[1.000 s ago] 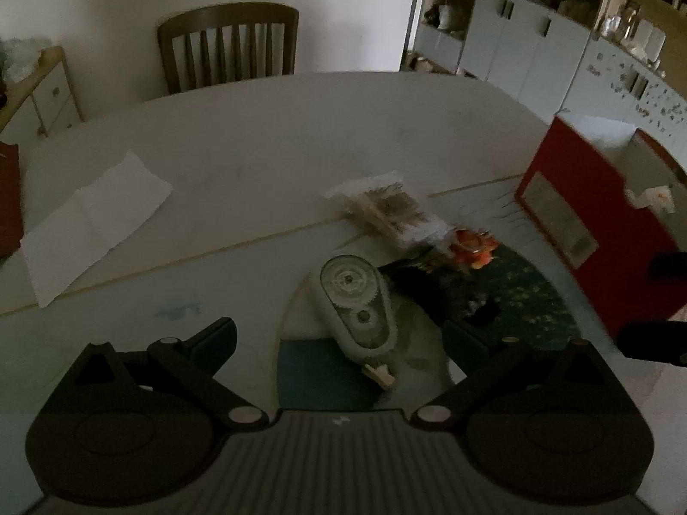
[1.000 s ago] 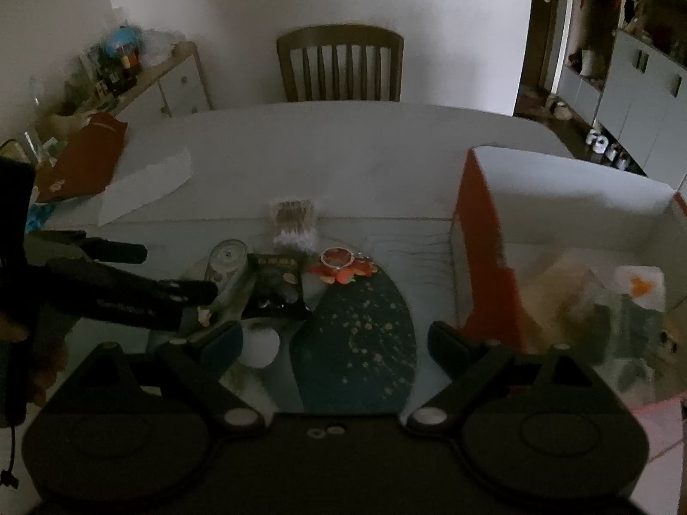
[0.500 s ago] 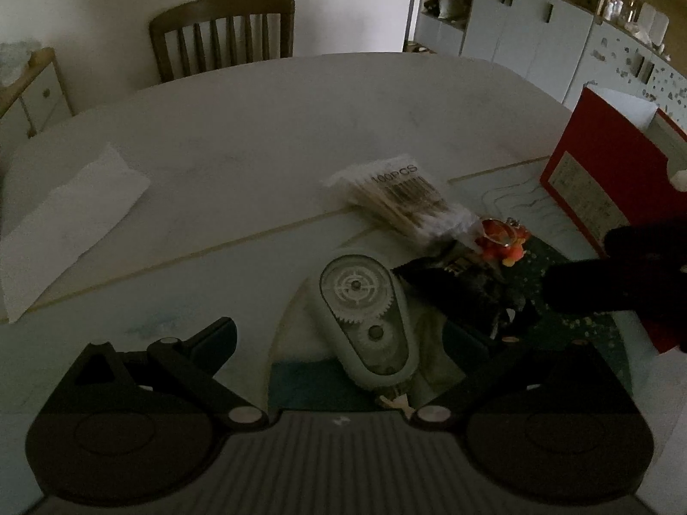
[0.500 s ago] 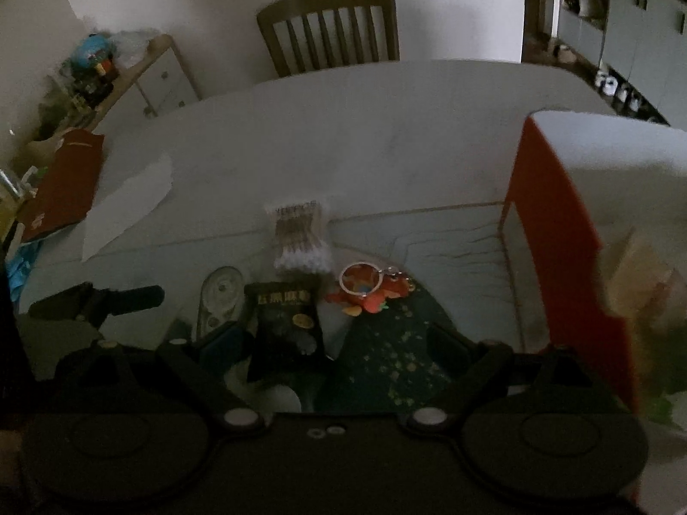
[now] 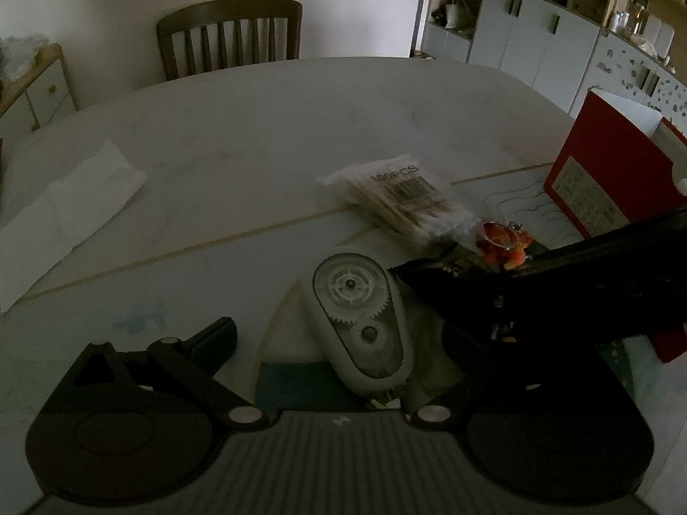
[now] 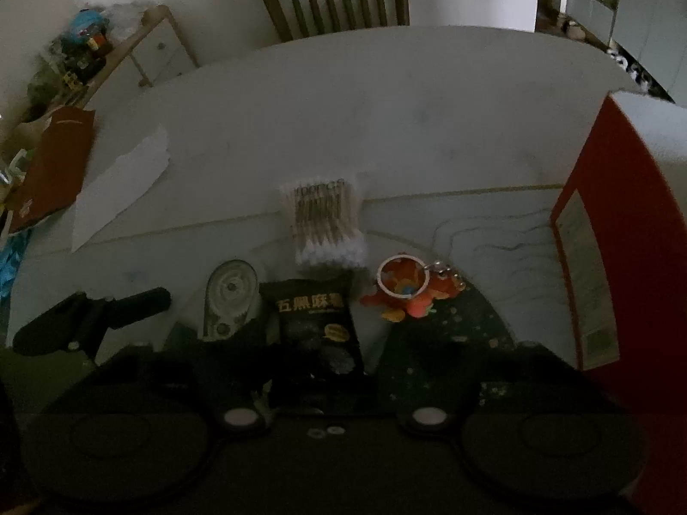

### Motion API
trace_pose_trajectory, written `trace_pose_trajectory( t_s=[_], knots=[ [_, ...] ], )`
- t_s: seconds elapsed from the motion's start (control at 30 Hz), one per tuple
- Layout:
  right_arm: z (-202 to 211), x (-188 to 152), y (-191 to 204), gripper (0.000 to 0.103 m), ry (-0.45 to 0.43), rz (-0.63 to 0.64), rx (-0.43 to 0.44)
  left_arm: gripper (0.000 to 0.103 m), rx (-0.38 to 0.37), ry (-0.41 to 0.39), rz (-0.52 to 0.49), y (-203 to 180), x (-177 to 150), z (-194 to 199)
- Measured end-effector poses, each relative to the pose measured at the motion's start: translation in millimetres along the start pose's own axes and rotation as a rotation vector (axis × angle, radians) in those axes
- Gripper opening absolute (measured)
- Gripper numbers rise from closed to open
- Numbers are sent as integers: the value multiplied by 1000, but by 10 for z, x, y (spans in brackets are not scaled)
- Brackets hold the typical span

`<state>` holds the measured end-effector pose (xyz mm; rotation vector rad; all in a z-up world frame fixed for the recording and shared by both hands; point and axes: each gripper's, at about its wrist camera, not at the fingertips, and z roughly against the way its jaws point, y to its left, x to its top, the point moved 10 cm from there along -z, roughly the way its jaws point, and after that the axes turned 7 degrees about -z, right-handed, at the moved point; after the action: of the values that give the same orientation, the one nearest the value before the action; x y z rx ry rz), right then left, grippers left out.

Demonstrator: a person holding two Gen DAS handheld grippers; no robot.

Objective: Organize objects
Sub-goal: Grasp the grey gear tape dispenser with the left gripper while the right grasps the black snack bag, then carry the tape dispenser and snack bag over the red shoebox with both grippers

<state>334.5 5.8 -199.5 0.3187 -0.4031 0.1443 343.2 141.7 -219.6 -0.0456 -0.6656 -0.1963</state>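
the right gripper (image 6: 320, 369), its jaws just closing, straddles the black snack packet (image 6: 315, 322); contact is too dark to tell. the left gripper (image 5: 343, 343) hangs released around the correction tape (image 5: 358, 322).

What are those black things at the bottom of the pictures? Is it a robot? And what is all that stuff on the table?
It is no robot. A person holds a grabbing tool in each hand, and a small camera on each tool looks out along its two fingers. That is why black shapes fill the bottom. One picture comes from the left tool, the other from the right tool. On the table lie a correction tape roller, a pack of cotton swabs, a black packet, an orange keychain toy and some white paper. A red box stands at the right. The left tool is open, with the tape roller between its fingers. The right tool has just been closing around the black packet, but it is too dark to tell if it pinches yet.
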Motion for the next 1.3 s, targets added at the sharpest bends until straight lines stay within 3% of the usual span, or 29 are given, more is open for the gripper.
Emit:
trace_pose_trajectory(
  t_s=[0.13, 0.2, 0.27, 0.43, 0.83, 1.3],
  knots=[
    [-42, -4, 14, 55, 13, -14, 2, 98, 12, -12, -14, -12, -10, 12],
    [-52, -9, 21, 52, 16, -19, 4, 86, 15, -19, -34, -35, -3, 25],
    [-65, -18, 20, 41, 29, -33, 12, 73, 20, -25, -46, -45, 9, 43],
    [-49, -29, 15, 36, 35, -50, 24, 45, 19, -30, -27, -6, 41, 80],
    [245, -27, -17, 34, -9, -81, 45, 45, -14, -31, 55, 87, 43, 206],
    [939, -51, -133, 34, -118, -69, 29, 45, -65, -71, 69, -112, 183, 816]
  ],
)
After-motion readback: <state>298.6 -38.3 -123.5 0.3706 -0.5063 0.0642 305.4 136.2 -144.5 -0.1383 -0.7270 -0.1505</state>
